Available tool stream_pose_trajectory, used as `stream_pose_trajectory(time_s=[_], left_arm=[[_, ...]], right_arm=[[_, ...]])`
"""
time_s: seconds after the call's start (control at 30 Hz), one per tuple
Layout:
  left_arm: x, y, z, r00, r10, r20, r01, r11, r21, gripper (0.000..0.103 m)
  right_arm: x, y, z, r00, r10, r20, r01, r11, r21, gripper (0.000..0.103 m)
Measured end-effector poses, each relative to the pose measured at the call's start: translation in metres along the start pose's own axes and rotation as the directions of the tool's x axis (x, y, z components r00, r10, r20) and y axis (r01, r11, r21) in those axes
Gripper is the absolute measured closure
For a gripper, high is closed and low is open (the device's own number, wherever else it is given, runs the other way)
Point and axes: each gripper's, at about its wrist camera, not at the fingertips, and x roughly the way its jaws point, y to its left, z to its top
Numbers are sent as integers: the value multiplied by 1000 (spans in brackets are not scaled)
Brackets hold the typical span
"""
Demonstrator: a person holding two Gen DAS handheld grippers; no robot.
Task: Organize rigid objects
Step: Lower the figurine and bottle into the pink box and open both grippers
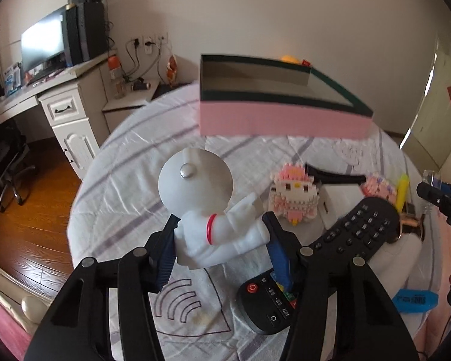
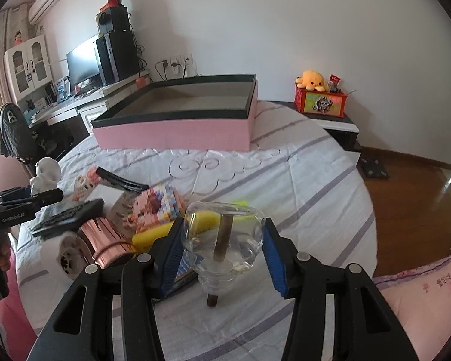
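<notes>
Grippers both hold tight — left gripper squeezes white round-headed toy figure, right gripper clear glass bottle — slippery glass might slide out.

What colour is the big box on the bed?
Pink box with a dark rim; right wrist view shows it best.

monitor on desk; office chair; plush octopus
</notes>
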Motion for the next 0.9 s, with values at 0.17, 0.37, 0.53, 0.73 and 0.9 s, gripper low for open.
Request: stream_pose_trajectory(time_s=[0.17,0.37,0.53,0.73,0.9], left_arm=[[-14,-2,9,999,-8,37,7,1000,23,48],[-22,-14,41,994,-58,90,51,996,72,48],[-12,-35,84,987,-111,116,93,983,156,48],[32,-50,137,986,-148,70,131,970,205,48],[82,-49,165,994,-107,5,104,972,211,48]], right_arm=[[-6,6,13,1000,6,18,-5,1000,-30,52],[-7,16,40,999,31,45,-27,997,-76,52],[3,29,76,996,58,65,-49,990,-132,52],[38,43,128,996,59,71,-45,983,-179,52],[82,52,161,999,38,28,-32,979,-202,52]])
